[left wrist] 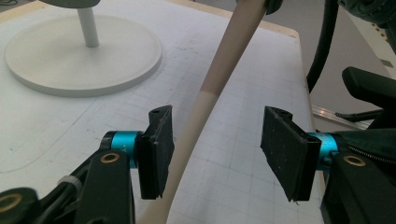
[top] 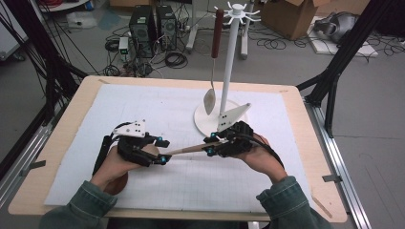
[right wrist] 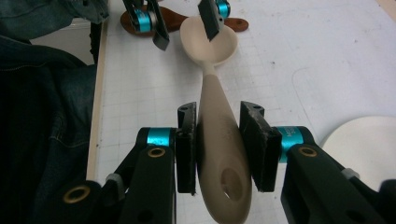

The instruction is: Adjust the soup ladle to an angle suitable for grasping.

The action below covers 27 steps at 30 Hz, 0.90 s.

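Presently, the right claw (right wrist: 218,147) is clamping the wooden spoon (right wrist: 219,140) handle; the left claw (left wrist: 217,151) is gaping wide around its neck, not gripping.

No text, label, brand, number or sign can be read on anything in these views.

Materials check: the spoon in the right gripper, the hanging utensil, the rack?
Cream spoon: matte, uniform, seamless, likely plastic or silicone, possibly pale wood. Hanging utensil: reddish-brown handle, wood by its look; shiny grey head, probably metal. Rack: smooth white pole and disc base, plastic or painted metal; can't tell which.
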Each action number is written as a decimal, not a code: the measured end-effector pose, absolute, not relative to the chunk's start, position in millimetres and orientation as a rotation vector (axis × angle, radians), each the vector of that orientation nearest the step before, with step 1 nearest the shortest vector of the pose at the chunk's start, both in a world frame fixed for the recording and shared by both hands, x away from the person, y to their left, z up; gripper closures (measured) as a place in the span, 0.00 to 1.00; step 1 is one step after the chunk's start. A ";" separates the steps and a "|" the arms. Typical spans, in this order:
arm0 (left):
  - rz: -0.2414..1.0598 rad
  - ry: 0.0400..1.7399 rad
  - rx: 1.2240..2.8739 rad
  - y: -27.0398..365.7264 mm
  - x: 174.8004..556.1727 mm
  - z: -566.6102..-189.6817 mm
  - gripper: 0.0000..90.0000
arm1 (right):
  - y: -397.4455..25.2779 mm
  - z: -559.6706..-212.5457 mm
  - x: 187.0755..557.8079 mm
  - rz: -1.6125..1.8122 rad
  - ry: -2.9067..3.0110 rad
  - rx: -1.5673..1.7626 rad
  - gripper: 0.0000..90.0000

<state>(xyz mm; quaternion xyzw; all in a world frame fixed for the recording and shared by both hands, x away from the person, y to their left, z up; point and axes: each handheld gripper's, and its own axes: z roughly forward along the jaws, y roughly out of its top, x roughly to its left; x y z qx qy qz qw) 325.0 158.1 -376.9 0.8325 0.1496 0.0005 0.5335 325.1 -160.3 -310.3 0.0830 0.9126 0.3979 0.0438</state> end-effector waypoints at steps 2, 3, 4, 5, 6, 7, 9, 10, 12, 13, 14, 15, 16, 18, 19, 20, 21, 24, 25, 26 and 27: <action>0.004 0.356 1.988 156.6 326.1 -377.0 0.49 | -158.3 -307.8 325.4 1.211 2.788 0.243 0.76; 0.003 0.353 1.986 155.7 326.5 -377.0 0.49 | -157.3 -306.5 325.1 1.209 2.789 0.243 0.76; 0.001 0.350 1.987 155.1 326.7 -376.8 0.50 | -156.2 -305.5 324.9 1.211 2.787 0.241 0.76; 0.003 0.350 1.989 154.2 327.0 -376.9 0.50 | -155.4 -304.3 324.9 1.207 2.786 0.237 0.76; 0.007 0.350 1.988 153.2 327.4 -377.3 0.50 | -154.7 -303.2 324.9 1.208 2.789 0.238 0.76; 0.005 0.352 1.992 152.2 327.9 -377.6 0.50 | -153.9 -302.3 325.0 1.211 2.788 0.237 0.76; 0.006 0.353 1.997 149.8 329.1 -378.1 0.50 | -152.6 -300.8 325.8 1.216 2.785 0.227 0.76; 0.006 0.350 2.000 148.9 329.8 -378.1 0.50 | -152.0 -300.3 325.9 1.222 2.784 0.230 0.76; 0.014 0.354 2.003 146.2 330.8 -378.3 0.52 | -151.3 -299.0 326.5 1.217 2.783 0.223 0.76; 0.013 0.352 2.008 145.2 331.8 -378.5 0.53 | -150.8 -298.6 326.1 1.218 2.785 0.227 0.76; 0.011 0.357 2.008 144.0 332.7 -378.9 0.53 | -150.4 -298.1 326.6 1.217 2.783 0.216 0.76; 0.008 0.359 2.012 143.2 333.9 -379.6 0.54 | -150.1 -297.6 326.3 1.216 2.784 0.220 0.76; 0.004 0.358 2.017 142.5 335.3 -380.3 0.55 | -149.7 -297.1 326.6 1.217 2.782 0.212 0.76; 0.000 0.361 2.026 140.2 336.6 -381.6 0.58 | -148.8 -296.2 326.2 1.219 2.782 0.214 0.76; -0.001 0.358 2.032 139.2 337.2 -382.2 0.59 | -148.3 -295.7 326.2 1.221 2.780 0.213 0.76; -0.003 0.357 2.034 138.0 337.3 -382.7 0.61 | -147.9 -295.2 326.2 1.223 2.780 0.210 0.76; -0.012 0.353 2.034 136.8 337.5 -383.2 0.62 | -147.3 -294.8 326.5 1.227 2.775 0.210 0.76; -0.007 0.344 2.039 133.3 338.5 -384.3 0.66 | -146.6 -293.5 327.5 1.249 2.770 0.209 0.76; -0.009 0.346 2.035 132.2 338.9 -385.0 0.67 | -146.5 -293.2 327.6 1.254 2.769 0.216 0.76; -0.004 0.348 2.038 131.9 339.7 -385.2 0.69 | -146.3 -293.2 328.0 1.264 2.764 0.216 0.76; -0.002 0.354 2.037 131.5 340.2 -385.5 0.71 | -146.3 -293.1 328.4 1.269 2.762 0.212 0.76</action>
